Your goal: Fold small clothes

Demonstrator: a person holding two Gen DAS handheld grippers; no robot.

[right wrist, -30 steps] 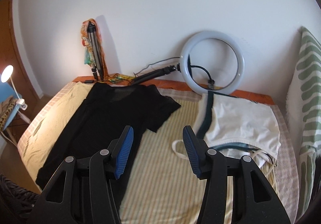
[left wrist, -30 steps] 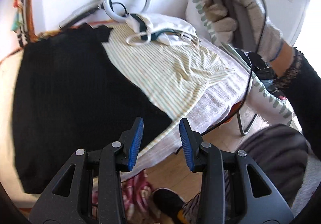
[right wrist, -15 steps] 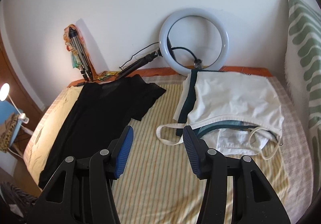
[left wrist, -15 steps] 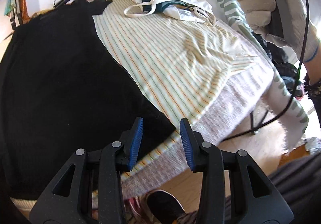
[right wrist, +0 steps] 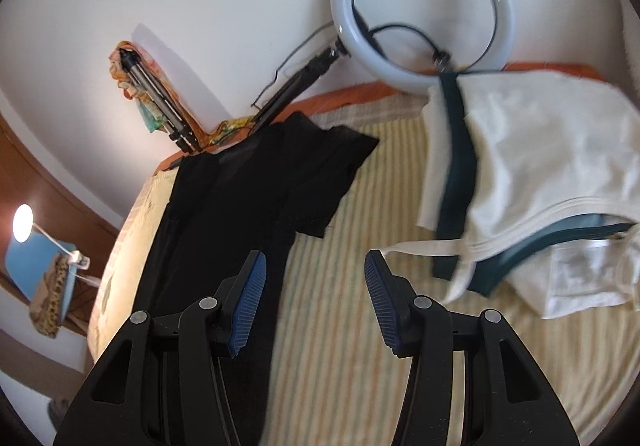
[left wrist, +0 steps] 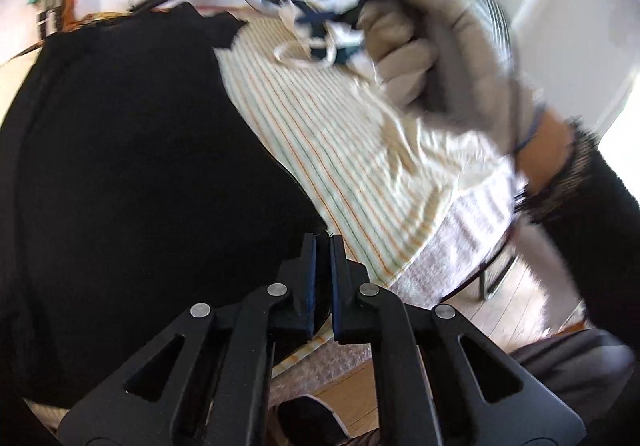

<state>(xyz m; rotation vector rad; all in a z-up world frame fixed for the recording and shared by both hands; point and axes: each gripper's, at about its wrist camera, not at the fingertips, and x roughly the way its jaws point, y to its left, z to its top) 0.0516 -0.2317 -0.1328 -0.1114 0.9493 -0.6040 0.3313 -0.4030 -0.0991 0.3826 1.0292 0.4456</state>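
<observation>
A black garment (left wrist: 132,174) lies flat on the striped bed sheet (left wrist: 344,150); it also shows in the right wrist view (right wrist: 248,190). My left gripper (left wrist: 323,242) is shut on the garment's near hem corner at the bed's front edge. My right gripper (right wrist: 314,266) is open and empty, held above the sheet between the black garment and a pile of white and teal clothes (right wrist: 532,174). In the left wrist view the gloved hand (left wrist: 444,58) holding the right gripper is blurred above the pile.
A ring light (right wrist: 424,2) on a stand leans against the white wall at the back of the bed. A folded tripod (right wrist: 156,98) stands in the back left corner. A lamp (right wrist: 22,222) glows at the far left. Wooden floor (left wrist: 500,306) lies beside the bed.
My left gripper has closed on the black garment's hem corner. My right gripper has moved forward and tilted, nearer the ring light and the white pile, still open.
</observation>
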